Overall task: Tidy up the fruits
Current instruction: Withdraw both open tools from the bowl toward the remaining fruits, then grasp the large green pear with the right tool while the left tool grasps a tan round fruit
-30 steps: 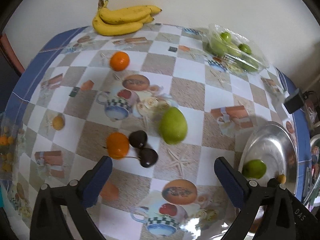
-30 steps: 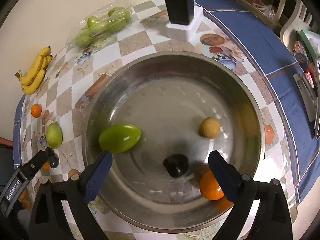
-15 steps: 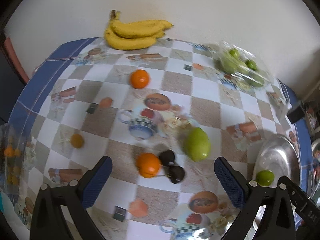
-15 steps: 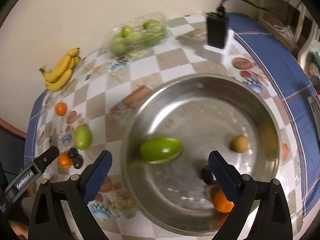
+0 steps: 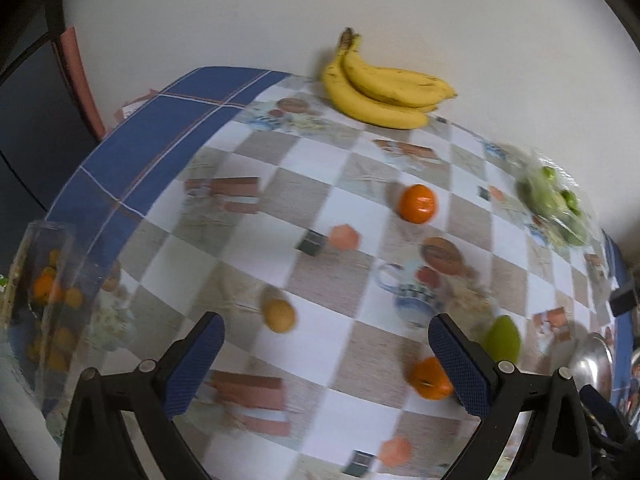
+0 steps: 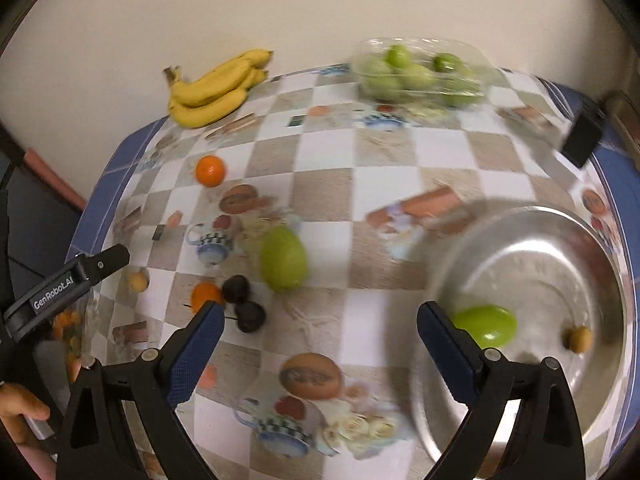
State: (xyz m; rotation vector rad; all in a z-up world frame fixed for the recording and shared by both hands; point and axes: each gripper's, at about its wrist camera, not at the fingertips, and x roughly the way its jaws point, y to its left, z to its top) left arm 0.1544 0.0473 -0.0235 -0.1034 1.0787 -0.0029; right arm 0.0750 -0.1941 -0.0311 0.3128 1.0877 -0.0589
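Both grippers are empty right now. The left gripper (image 5: pixel 326 344) has its blue pads spread wide apart over the checkered tablecloth (image 5: pixel 320 168), and the right gripper (image 6: pixel 320 332) is just as wide, nothing between the fingers.

Fruit is scattered all over. In the left wrist view, a small yellowish-brown round fruit (image 5: pixel 279 315) sits between the fingers, a bit toward 11 o'clock from centre. A shiny orange (image 5: pixel 417 203) lies up at 1 o'clock, and a second orange (image 5: pixel 429 377) is tucked just beside the right pad with a green mango (image 5: pixel 502 339) next to it. The banana bunch (image 5: pixel 384 88) is at 12 o'clock against the wall, yellow with a few brown flecks.

From the right wrist view, the steel bowl (image 6: pixel 532 224) sits at 4 o'clock and holds a glossy green mango (image 6: pixel 486 326) and a small tan fruit (image 6: pixel 578 339). Two dark, nearly black fruits (image 6: pixel 244 302) lie touching each other near the left pad. A clear plastic pack of green fruit (image 6: pixel 416 72) is at 1 o'clock. Everything's a bit motion-blurred.
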